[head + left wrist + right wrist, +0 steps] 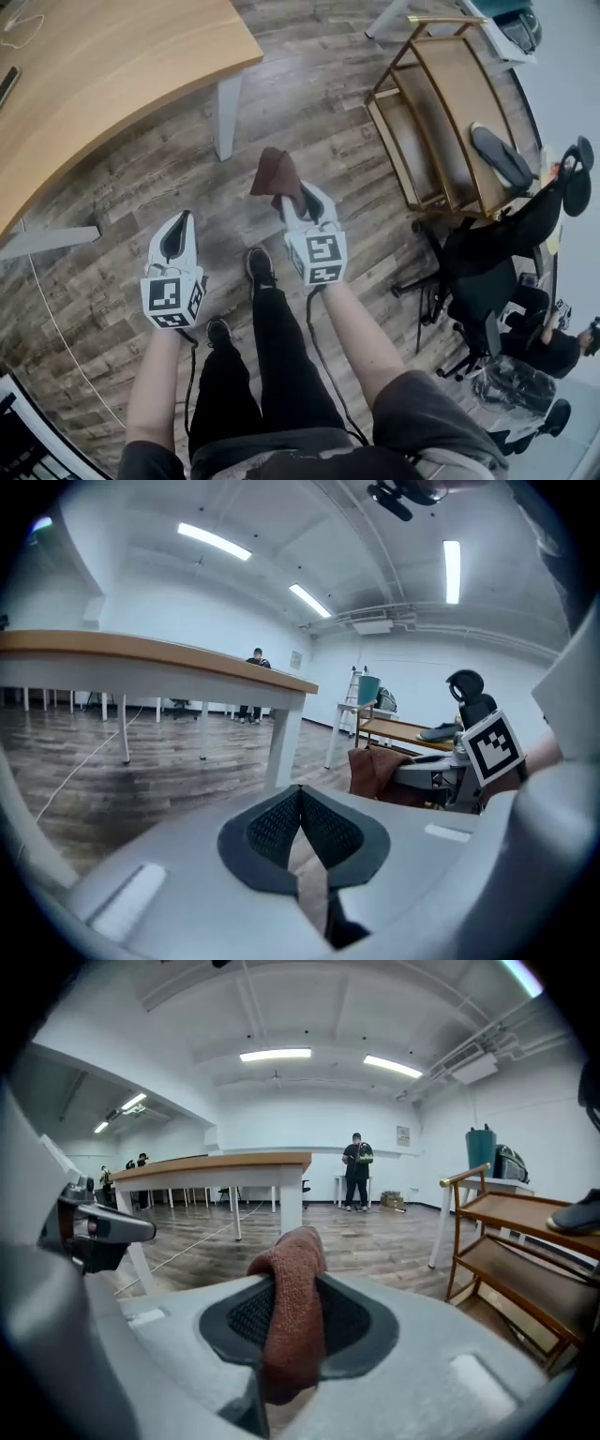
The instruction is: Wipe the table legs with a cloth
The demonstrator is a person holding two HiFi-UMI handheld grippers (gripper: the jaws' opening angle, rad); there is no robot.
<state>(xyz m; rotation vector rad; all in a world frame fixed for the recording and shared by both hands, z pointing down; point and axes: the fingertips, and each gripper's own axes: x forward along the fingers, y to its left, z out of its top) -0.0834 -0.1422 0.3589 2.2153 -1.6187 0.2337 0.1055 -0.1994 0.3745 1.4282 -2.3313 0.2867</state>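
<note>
A brown cloth (275, 173) before the table leg (227, 117)
The right gripper (284, 199) clamps it; left gripper (300, 794) closed, empty; floor (141, 187) open round the leg.

Two grippers: left gripper (181, 225) and right gripper (289, 199). One cloth (274, 173), one table (112, 66), one wooden rack (450, 112) at far right.

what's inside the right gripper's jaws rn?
A reddish-brown cloth, clamped in the right gripper with its jaws closed on it; a fold sticks out above the tips. The pinched part is covered by the jaws, so how deep it sits can't be seen.
</note>
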